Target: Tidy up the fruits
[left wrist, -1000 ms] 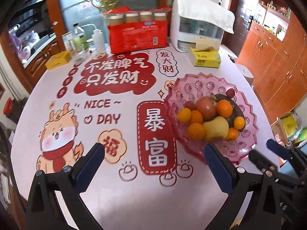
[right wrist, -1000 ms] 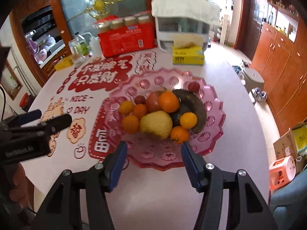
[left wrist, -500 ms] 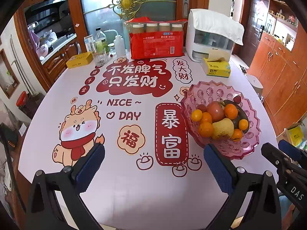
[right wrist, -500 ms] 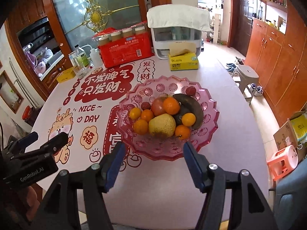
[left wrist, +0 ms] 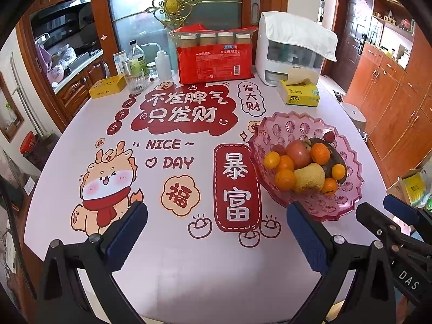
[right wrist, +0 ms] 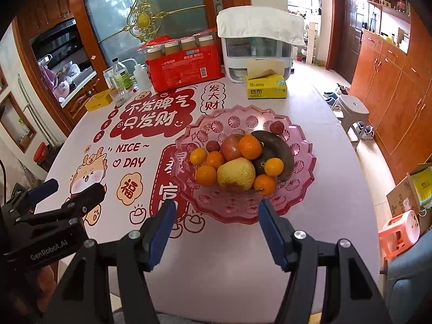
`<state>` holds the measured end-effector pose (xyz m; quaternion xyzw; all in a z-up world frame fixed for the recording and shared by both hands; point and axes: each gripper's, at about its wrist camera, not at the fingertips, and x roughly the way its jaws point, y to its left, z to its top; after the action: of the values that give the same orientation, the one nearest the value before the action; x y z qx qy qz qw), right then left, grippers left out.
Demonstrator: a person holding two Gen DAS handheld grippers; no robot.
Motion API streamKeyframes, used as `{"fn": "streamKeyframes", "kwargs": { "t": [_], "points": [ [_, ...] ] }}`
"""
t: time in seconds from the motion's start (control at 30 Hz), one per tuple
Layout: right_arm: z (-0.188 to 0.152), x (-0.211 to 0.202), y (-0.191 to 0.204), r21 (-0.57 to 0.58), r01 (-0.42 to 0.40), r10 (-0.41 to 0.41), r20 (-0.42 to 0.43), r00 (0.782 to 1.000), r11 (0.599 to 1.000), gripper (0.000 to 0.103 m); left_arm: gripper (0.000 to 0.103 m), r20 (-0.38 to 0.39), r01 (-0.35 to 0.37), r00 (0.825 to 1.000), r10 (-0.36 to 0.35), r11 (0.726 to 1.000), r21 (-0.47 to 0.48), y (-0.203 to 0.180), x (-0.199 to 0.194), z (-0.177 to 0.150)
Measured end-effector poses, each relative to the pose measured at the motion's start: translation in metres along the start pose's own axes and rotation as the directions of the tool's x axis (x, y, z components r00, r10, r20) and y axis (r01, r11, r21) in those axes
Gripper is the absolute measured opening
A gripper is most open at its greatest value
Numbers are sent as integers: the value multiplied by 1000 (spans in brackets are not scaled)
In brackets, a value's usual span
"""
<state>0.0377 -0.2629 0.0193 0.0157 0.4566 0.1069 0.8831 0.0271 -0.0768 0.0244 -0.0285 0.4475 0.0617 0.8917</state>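
Observation:
A pink plastic fruit bowl (left wrist: 348, 189) (right wrist: 299, 189) stands on the right part of the round table. It holds several oranges (right wrist: 249, 147), a yellow pear (right wrist: 236, 174), a red apple (right wrist: 230, 147), a dark banana (right wrist: 280, 151) and small red fruits (right wrist: 277, 127). My left gripper (left wrist: 216, 224) is open and empty above the table's near edge, left of the bowl. My right gripper (right wrist: 216, 221) is open and empty just in front of the bowl. Each gripper shows at the edge of the other's view.
A printed tablecloth (left wrist: 172, 124) covers the table. At the back stand a red pack of paper cups (left wrist: 214, 62), a white dispenser under a cloth (left wrist: 291, 51), a yellow tissue box (left wrist: 298, 94), bottles and a glass (left wrist: 136, 81), and a yellow box (left wrist: 106, 87).
Both grippers have pulled back and up from the bowl, so more of the table shows. Both stay open and empty. The fruit has not moved.

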Motion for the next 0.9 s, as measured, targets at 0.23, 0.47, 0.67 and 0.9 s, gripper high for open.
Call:
{"fn": "streamKeyframes", "kwargs": {
  "t": [0.23,0.47,0.67,0.9],
  "points": [
    [1,3,-2,-3,-8,8,-7,1000,1000,64,102,-13,-5,1000,5,1000,1,0,3,0],
    [1,8,-2,-2,-20,20,-18,1000,1000,64,102,-22,-4,1000,4,1000,5,-1,8,0],
    [1,9,-2,-2,-21,21,-20,1000,1000,64,102,-28,-5,1000,5,1000,11,-4,12,1],
    [2,10,-2,-1,-22,22,-22,1000,1000,64,102,-31,-3,1000,4,1000,14,-6,13,2]
  ]
}}
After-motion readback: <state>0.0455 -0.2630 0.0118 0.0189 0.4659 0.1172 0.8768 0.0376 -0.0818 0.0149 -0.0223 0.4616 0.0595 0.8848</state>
